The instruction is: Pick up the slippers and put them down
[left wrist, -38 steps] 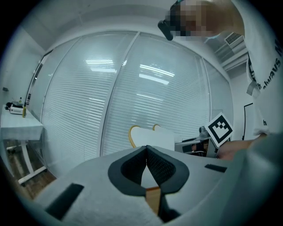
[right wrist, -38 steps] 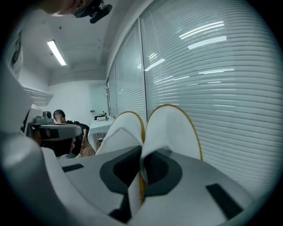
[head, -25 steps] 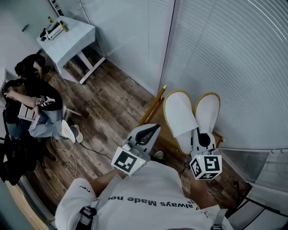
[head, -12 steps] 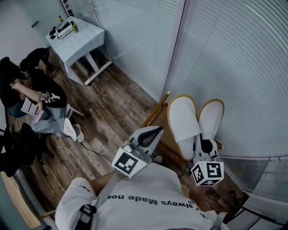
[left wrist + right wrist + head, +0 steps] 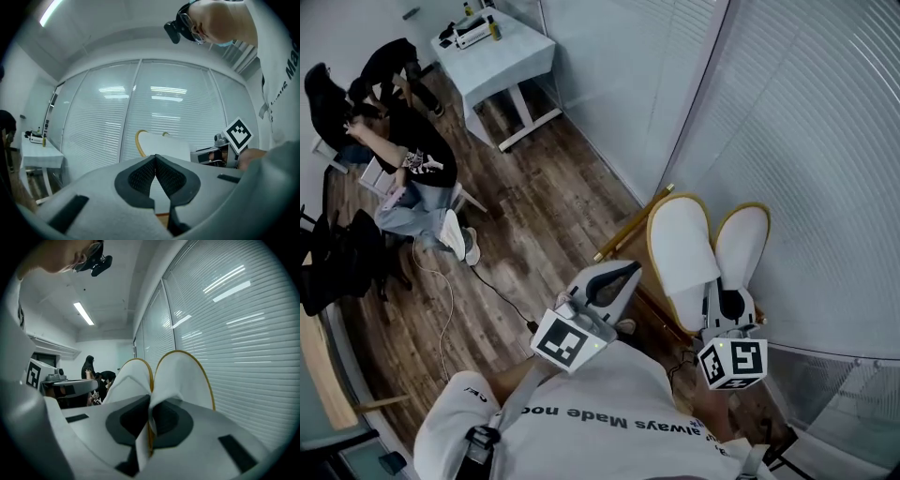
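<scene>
Right gripper (image 5: 150, 422): claw pressed together on the heel edges of both slippers; white fabric and yellow trim show between the pads.
Slippers (image 5: 686, 246): a white pair with yellow edging, side by side and touching, held in the air at the right of the scene, toes pointing away toward the blinds (image 5: 806, 141).
Left gripper (image 5: 155, 160): claw pressed together at the tips, with nothing between (only the far window shows past it); it sits just left of the slippers, apart from them.
Marker cubes: one on each gripper, near the person's white shirt (image 5: 609, 412).
Wooden rod (image 5: 633, 223): slanted, just left of the slippers, by the foot of the window wall.
Floor (image 5: 544, 206): dark wood planks, with a thin cable (image 5: 441, 291) trailing across it at the left.
Table (image 5: 511, 61): white, far left, small items on top (too small to name).
People (image 5: 412, 164): sitting at the far left, beside the table.
</scene>
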Motion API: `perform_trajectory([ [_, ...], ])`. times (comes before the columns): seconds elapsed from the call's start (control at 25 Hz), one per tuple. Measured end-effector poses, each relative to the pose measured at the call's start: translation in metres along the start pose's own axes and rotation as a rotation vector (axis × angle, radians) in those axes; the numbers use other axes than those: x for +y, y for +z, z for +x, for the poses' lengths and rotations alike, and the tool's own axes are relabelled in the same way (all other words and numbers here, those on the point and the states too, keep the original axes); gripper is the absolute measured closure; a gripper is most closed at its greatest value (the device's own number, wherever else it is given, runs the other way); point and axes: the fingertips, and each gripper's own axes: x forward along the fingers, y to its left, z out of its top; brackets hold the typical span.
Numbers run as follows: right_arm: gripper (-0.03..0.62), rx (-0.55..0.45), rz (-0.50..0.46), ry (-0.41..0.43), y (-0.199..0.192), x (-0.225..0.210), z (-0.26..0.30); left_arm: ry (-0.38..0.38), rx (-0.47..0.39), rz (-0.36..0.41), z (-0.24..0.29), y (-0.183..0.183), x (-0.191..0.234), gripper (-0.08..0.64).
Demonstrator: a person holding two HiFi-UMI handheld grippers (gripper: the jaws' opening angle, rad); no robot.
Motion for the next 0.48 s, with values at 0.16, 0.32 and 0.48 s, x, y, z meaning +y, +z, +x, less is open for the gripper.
perform_trajectory([
  [0.16,0.572,-0.009,0.0,0.057,0.012,0.012,0.013,0.066,-0.008,-0.001,-0.015,0.009,0.013,0.549],
  [0.32,0.572,-0.017,-0.012,0.107,0.015,0.031,0.029,0.134,-0.019,0.005,-0.034,0.007,0.034,0.549],
  [0.48,0.572,-0.022,-0.028,0.17,0.016,0.059,0.047,0.201,-0.014,0.01,-0.059,0.007,0.057,0.549],
])
